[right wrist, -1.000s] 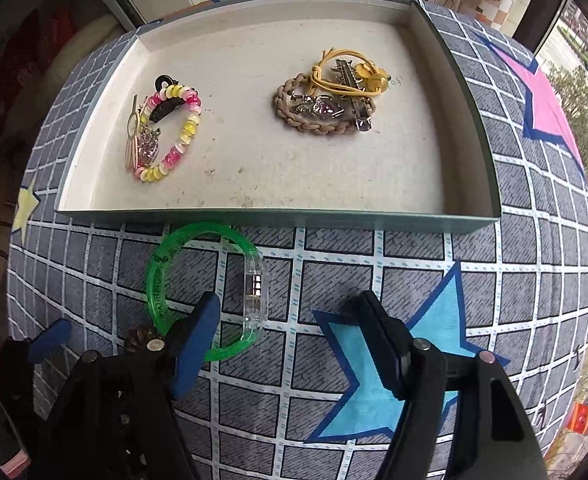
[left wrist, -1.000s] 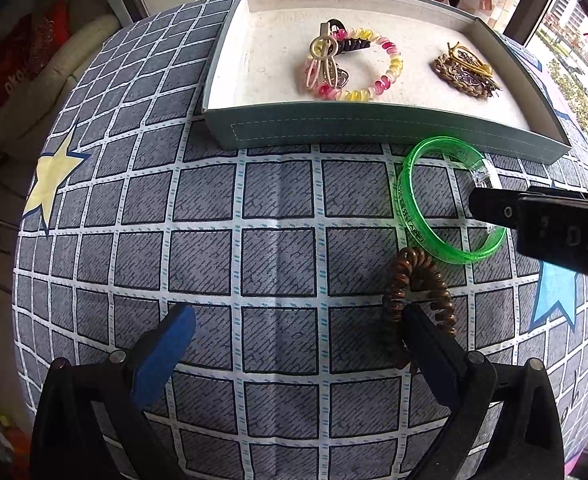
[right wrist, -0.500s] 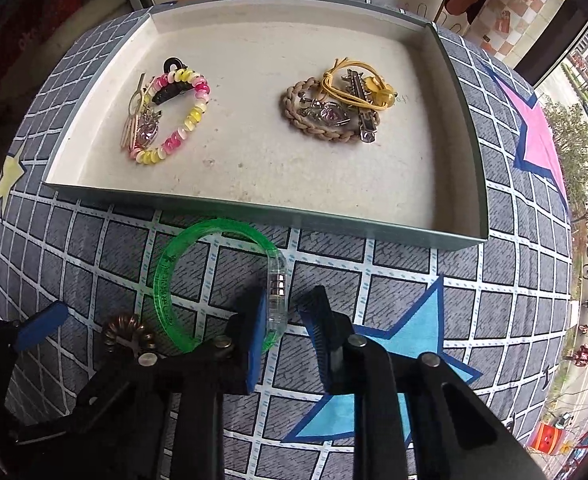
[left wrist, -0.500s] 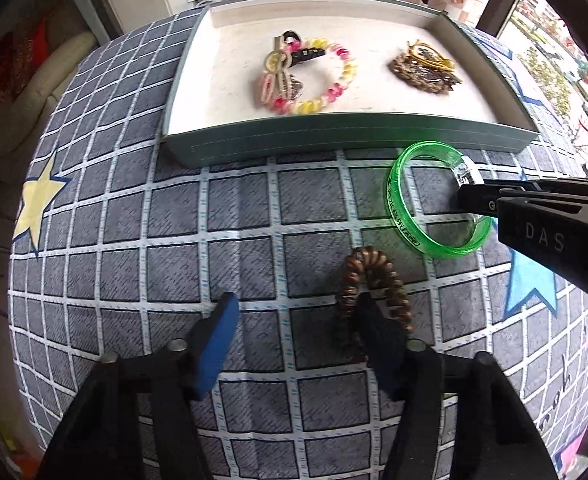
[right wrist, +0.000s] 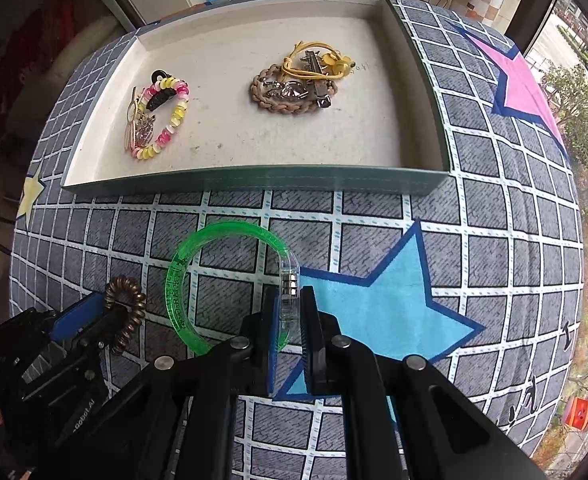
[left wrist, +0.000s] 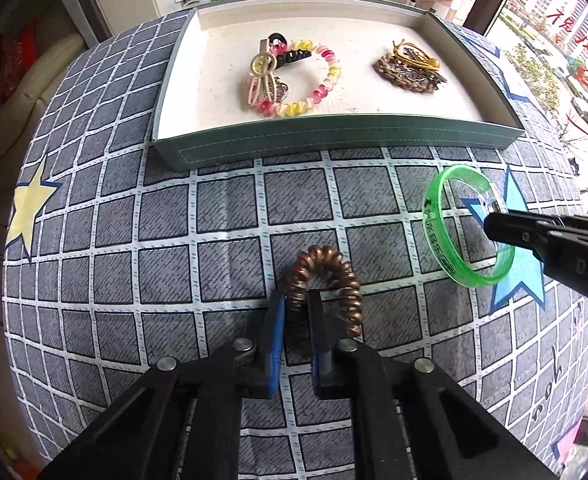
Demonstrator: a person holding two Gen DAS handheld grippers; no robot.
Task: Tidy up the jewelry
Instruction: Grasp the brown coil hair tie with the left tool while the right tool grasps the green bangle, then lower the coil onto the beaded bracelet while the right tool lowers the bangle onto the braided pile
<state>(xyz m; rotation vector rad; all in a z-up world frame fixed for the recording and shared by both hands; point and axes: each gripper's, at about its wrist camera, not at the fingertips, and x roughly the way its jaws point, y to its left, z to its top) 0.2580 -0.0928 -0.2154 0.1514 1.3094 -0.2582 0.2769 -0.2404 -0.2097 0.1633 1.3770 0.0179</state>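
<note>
My left gripper [left wrist: 295, 300] is shut on the left side of a brown spiral hair tie [left wrist: 327, 280] on the checked cloth; the tie also shows in the right wrist view [right wrist: 126, 308]. My right gripper [right wrist: 288, 300] is shut on the clear clasp of a green bangle [right wrist: 180, 288], which tilts up off the cloth. In the left wrist view the bangle [left wrist: 439, 236] hangs from the right gripper [left wrist: 493, 228]. A shallow teal tray [left wrist: 333, 142] behind holds a pink-and-yellow bead bracelet [left wrist: 317, 92] with clips and a braided brown bracelet [left wrist: 405, 74] with yellow cord.
The grey checked tablecloth [left wrist: 214, 220] has a yellow star [left wrist: 30, 210] at left, a blue star [right wrist: 373, 308] under the right gripper and a pink star [right wrist: 525, 88] at far right. The tray's front wall [right wrist: 254, 184] stands just beyond both grippers.
Both grippers have closed: the left on the hair tie, the right on the bangle's clasp. The bangle has tilted up off the cloth and shifted right.
</note>
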